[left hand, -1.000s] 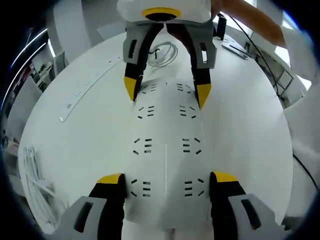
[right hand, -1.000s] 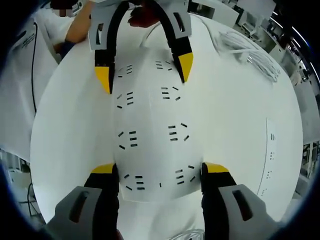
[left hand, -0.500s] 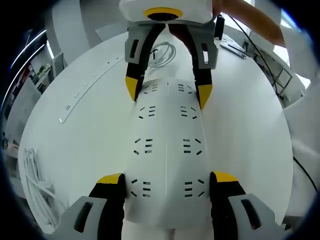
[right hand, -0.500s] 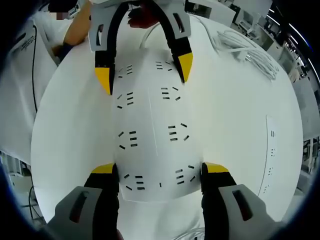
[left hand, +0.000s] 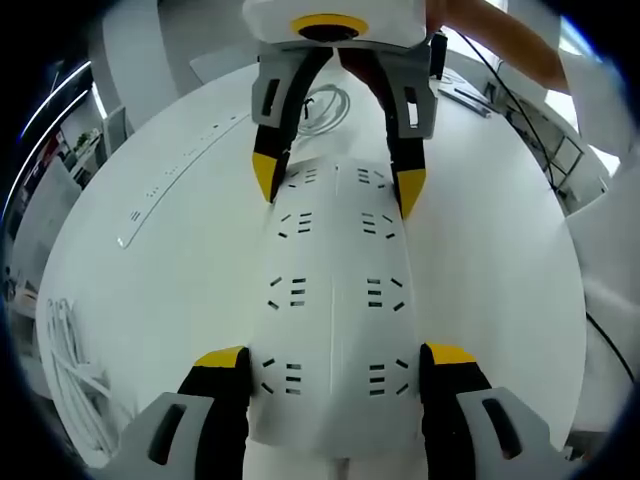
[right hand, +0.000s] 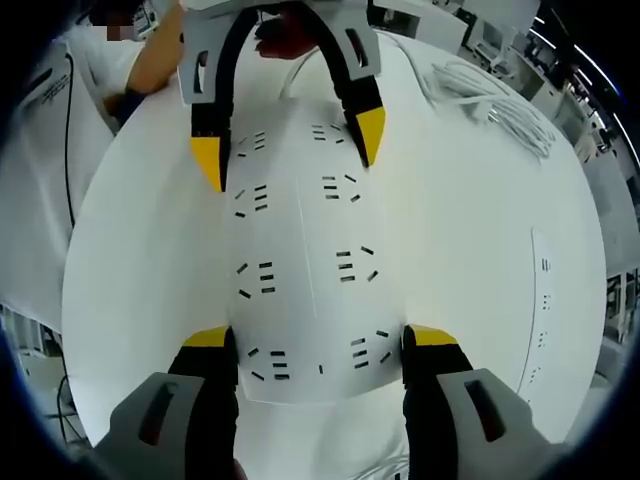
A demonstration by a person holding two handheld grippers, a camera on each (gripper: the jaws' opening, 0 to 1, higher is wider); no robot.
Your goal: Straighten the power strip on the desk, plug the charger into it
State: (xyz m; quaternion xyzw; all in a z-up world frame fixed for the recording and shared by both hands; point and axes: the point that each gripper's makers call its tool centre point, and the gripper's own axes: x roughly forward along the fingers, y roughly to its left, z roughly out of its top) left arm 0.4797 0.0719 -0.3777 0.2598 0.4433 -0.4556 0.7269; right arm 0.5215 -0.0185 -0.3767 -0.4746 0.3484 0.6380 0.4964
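A wide white power strip [left hand: 332, 300] with two rows of sockets lies on the round white table [left hand: 500, 250]. My left gripper [left hand: 335, 358] is shut on its near end, one jaw pressing on each long side. Opposite it, my right gripper [left hand: 335, 185] holds the far end the same way. In the right gripper view the power strip [right hand: 300, 270] runs from my right gripper [right hand: 320, 340] up to the left gripper [right hand: 290, 150]. A coiled white cable [left hand: 328, 105] lies just past the far end; I cannot make out a charger body.
A slim white socket bar [left hand: 170, 175] lies on the table, also visible as the socket bar [right hand: 540, 310]. A bundle of white cables [left hand: 70, 360] sits at the table's edge, the same bundle of cables [right hand: 500, 95]. A person's arm [left hand: 500, 40] reaches in.
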